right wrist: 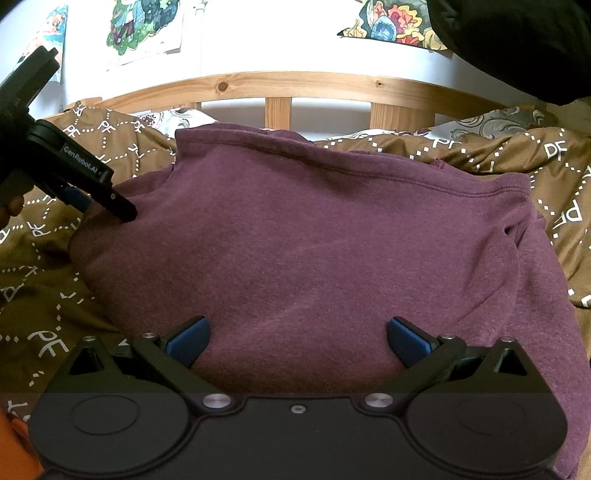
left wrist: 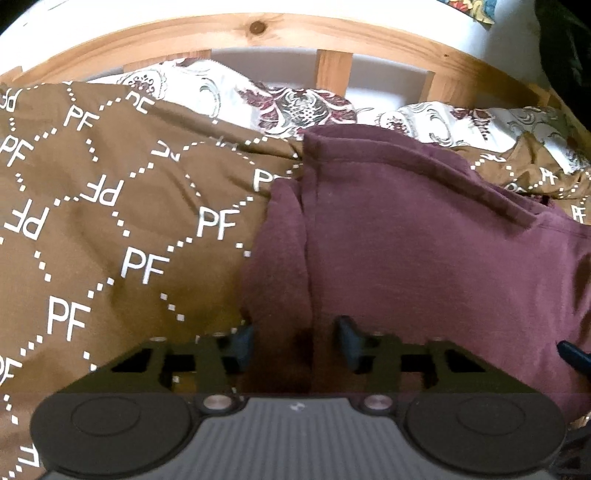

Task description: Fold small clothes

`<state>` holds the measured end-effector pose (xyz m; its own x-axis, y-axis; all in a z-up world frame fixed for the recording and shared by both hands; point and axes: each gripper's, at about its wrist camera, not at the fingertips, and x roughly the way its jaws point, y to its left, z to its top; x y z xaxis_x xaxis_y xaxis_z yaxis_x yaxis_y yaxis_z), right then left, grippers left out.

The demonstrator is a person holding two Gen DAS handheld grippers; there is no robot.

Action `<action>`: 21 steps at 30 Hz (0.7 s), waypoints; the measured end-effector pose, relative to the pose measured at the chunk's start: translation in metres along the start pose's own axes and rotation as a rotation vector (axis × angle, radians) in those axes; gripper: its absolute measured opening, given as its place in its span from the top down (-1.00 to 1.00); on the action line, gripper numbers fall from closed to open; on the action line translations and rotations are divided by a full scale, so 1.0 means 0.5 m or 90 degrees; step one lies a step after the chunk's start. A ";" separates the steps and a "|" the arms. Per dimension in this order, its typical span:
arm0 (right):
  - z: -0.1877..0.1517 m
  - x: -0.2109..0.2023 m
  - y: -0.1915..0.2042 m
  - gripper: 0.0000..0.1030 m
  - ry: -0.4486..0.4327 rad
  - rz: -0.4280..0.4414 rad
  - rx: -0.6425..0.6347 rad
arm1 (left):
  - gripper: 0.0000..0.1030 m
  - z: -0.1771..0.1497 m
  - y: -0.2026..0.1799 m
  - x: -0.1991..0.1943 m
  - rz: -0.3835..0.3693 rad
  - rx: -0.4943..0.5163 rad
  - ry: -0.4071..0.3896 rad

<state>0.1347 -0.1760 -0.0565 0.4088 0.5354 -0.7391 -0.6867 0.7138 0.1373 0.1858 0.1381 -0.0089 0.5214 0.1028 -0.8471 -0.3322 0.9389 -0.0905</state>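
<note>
A maroon garment (right wrist: 306, 240) lies partly folded on a brown bedcover with white "PF" letters (left wrist: 110, 206); it also shows in the left wrist view (left wrist: 424, 240). My left gripper (left wrist: 295, 343) is closed on a fold at the garment's left edge, cloth bunched between its blue pads. It also shows in the right wrist view (right wrist: 99, 203) at the garment's left edge. My right gripper (right wrist: 297, 341) is open wide just above the garment's near edge, holding nothing.
A wooden slatted headboard (right wrist: 295, 88) runs across the back, with a white wall and colourful pictures (right wrist: 144, 26) above. Patterned white bedding (left wrist: 288, 99) lies by the headboard. A dark cloth (right wrist: 517, 40) hangs at top right.
</note>
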 end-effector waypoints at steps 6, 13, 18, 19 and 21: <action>0.020 -0.027 -0.009 -0.99 0.028 0.004 -0.011 | 0.78 0.003 -0.033 -0.049 0.000 0.020 -0.036; 0.064 -0.107 -0.062 -0.99 -0.001 -0.090 0.053 | 0.82 0.019 -0.098 -0.138 -0.050 0.073 -0.106; 0.071 -0.142 -0.130 -0.99 0.000 -0.140 0.122 | 0.82 0.043 -0.195 -0.187 -0.117 0.119 -0.133; 0.070 -0.147 -0.144 -0.99 -0.003 -0.150 0.132 | 0.82 0.043 -0.221 -0.192 -0.130 0.131 -0.135; 0.066 -0.153 -0.171 -0.99 -0.007 -0.173 0.145 | 0.82 0.040 -0.278 -0.194 -0.163 0.159 -0.137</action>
<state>0.1816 -0.2631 0.0101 0.5658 0.3158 -0.7617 -0.4001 0.9129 0.0812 0.1972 0.0040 0.0963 0.7238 -0.1022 -0.6824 0.0166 0.9913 -0.1309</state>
